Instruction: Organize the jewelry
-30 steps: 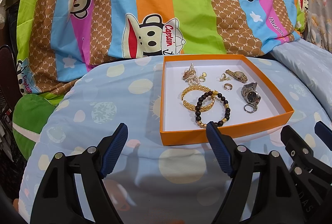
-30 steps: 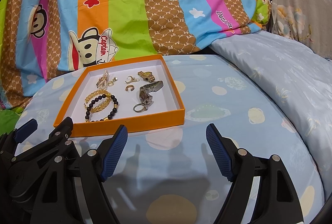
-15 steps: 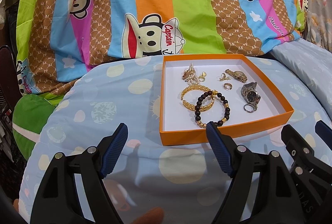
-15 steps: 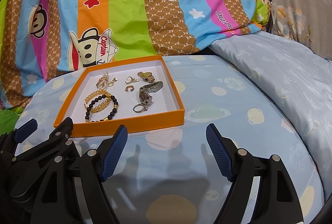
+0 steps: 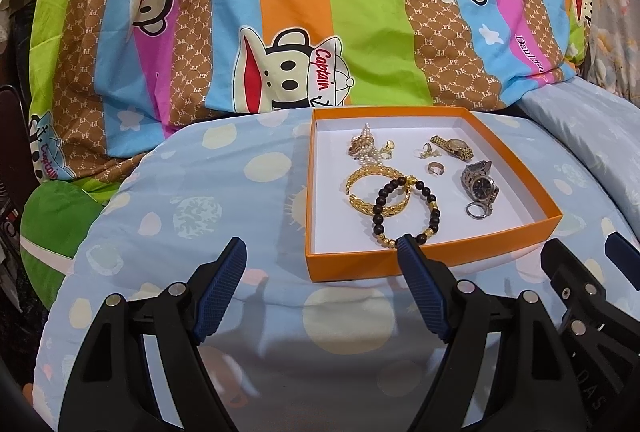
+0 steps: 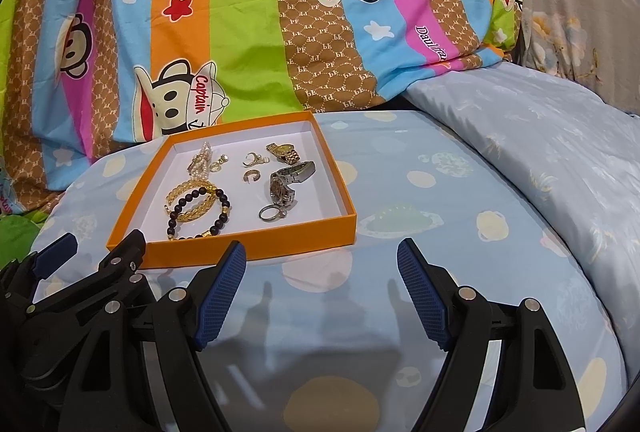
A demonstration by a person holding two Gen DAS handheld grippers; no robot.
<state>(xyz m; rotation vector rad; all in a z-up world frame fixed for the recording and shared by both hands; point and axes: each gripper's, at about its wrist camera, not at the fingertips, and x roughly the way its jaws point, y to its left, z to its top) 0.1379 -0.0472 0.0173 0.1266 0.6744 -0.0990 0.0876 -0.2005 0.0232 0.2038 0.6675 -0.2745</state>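
An orange box [image 5: 424, 264] [image 6: 256, 240] with a white floor sits on the light blue bed cover. It holds a gold bangle [image 5: 360, 179] [image 6: 192, 188], a black bead bracelet [image 5: 434, 208] [image 6: 222, 200], a pearl piece [image 5: 366, 148], a gold watch [image 5: 454, 146] [image 6: 284, 151], a silver watch [image 5: 480, 184] [image 6: 282, 188] and small rings. My left gripper [image 5: 322, 284] is open and empty, just in front of the box. My right gripper [image 6: 322, 284] is open and empty, in front of the box's right corner.
A striped monkey-print quilt [image 5: 320, 12] [image 6: 280, 12] rises behind the box. A pale blue pillow [image 6: 540, 136] lies to the right. The other gripper shows at the left edge of the right wrist view [image 6: 80, 272] and at the right edge of the left wrist view [image 5: 592, 284].
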